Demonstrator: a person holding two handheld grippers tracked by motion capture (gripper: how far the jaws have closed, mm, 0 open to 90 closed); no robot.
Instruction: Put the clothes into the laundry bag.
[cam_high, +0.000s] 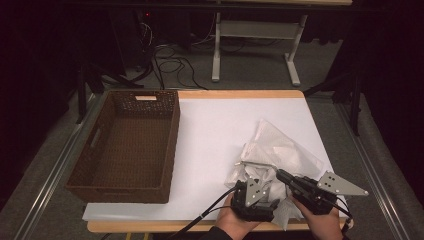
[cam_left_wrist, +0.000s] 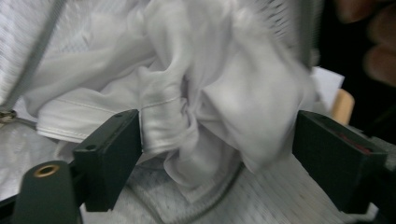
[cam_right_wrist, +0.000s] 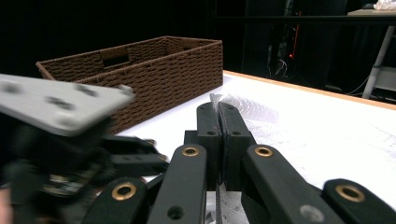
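Item: white mesh garment, crumpled in a loose heap on the white-covered bench, well to the right of the woven basket and near the bench's front edge. The basket is brown wicker, rectangular, with nothing in it, and serves as the landmark on the bench's left side. Left claw: at the garment's near edge, on the basket side of the right claw; in the left gripper view its jaws stand wide apart with a bunched fold of smooth white cloth between them, neither pad pressing on it, so it holds nothing. Right claw: just beside the left one, on the side away from the basket; in the right gripper view its jaws are closed tight on a thin edge of the mesh, which stands up between the tips. Step in hand, as judged: regrasping the garment with the left claw while the right pins it, probably toward folding it or moving it to the basket. To do it well: keep the right claw's pinch steady, drive the open left jaws over a single hem or seam, not the whole bunch, close fully before lifting, and draw the two claws apart so the cloth spreads flat and does not twist.
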